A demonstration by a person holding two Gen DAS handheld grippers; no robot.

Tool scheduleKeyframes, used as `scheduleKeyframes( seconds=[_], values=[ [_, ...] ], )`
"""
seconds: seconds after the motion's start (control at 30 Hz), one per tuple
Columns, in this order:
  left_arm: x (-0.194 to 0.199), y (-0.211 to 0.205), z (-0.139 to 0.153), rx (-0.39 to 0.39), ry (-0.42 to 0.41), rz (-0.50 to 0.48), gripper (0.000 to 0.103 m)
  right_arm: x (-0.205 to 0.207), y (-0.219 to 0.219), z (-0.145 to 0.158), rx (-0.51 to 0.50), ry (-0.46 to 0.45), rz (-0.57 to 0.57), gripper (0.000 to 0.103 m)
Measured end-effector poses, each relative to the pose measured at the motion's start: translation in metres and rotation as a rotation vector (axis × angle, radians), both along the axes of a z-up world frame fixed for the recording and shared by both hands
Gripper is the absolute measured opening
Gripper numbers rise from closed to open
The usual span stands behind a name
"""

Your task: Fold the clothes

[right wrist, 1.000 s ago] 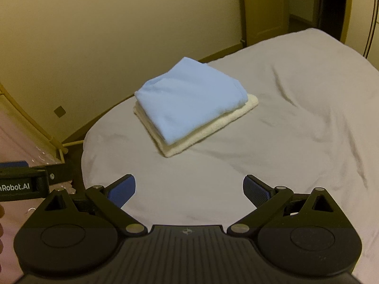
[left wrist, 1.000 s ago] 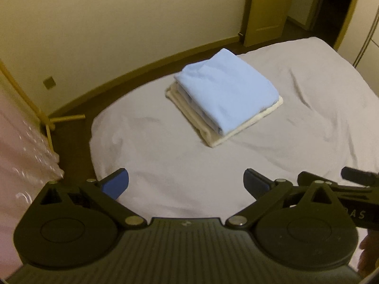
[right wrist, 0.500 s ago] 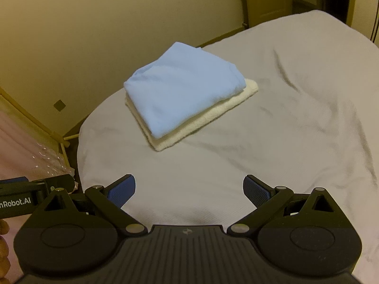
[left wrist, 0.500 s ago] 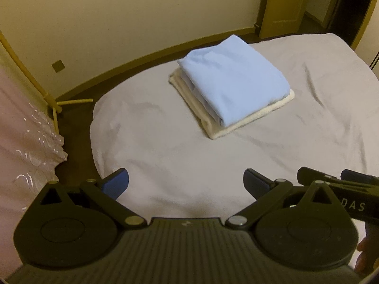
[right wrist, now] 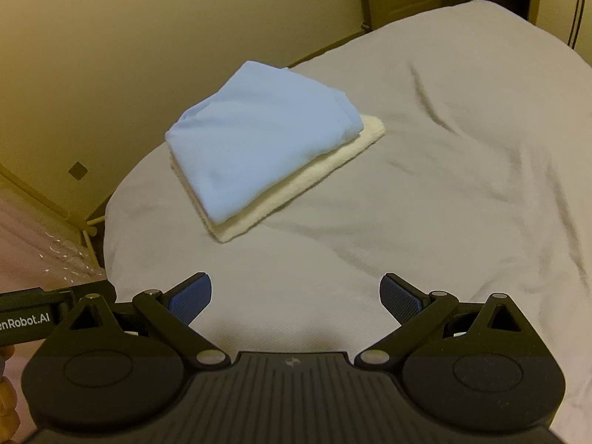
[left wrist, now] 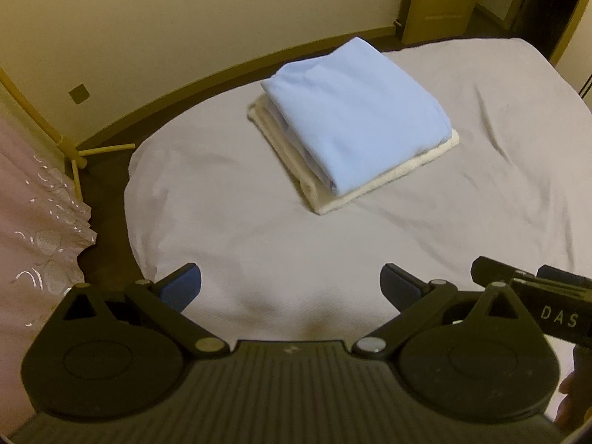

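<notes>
Left gripper [left wrist: 290, 286] wide, pink curtain [left wrist: 33, 229] beside.

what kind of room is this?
Likely a bedroom: a bed with a pale sheet holds folded clothes, a door stands in the far wall, and a curtain hangs at left.

blue cloth [left wrist: 355, 118] pale blue | towel [left wrist: 388, 175] cream | bedsheet [left wrist: 240, 203] plain grey-white

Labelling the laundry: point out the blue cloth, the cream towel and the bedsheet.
blue cloth [left wrist: 355, 118], left wrist view, top face.
cream towel [right wrist: 296, 188], right wrist view, near edge.
bedsheet [right wrist: 462, 203], right wrist view, bare stretch.
</notes>
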State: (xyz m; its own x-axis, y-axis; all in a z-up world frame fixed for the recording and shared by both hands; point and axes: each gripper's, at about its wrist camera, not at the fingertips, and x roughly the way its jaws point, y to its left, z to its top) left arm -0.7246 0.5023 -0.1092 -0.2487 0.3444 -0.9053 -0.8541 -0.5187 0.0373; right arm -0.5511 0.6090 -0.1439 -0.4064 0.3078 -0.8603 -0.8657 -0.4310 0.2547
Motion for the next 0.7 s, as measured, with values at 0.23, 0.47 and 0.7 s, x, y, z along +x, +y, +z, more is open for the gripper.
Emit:
scheduleKeyframes(
  seconds=[0.23,0.47,0.7],
  values=[
    [-0.005,0.015,-0.011,-0.023,-0.001,-0.018,0.102,-0.009,0.014,-0.008,-0.012,-0.009,0.002,0.100],
    [-0.015,0.028,-0.019,-0.037,-0.003,-0.013,0.102,-0.020,0.026,-0.013,-0.016,-0.017,0.005,0.100],
    [-0.023,0.036,-0.026,-0.050,0.004,-0.009,0.102,-0.030,0.035,-0.020,-0.024,-0.034,0.012,0.100]
  ],
)
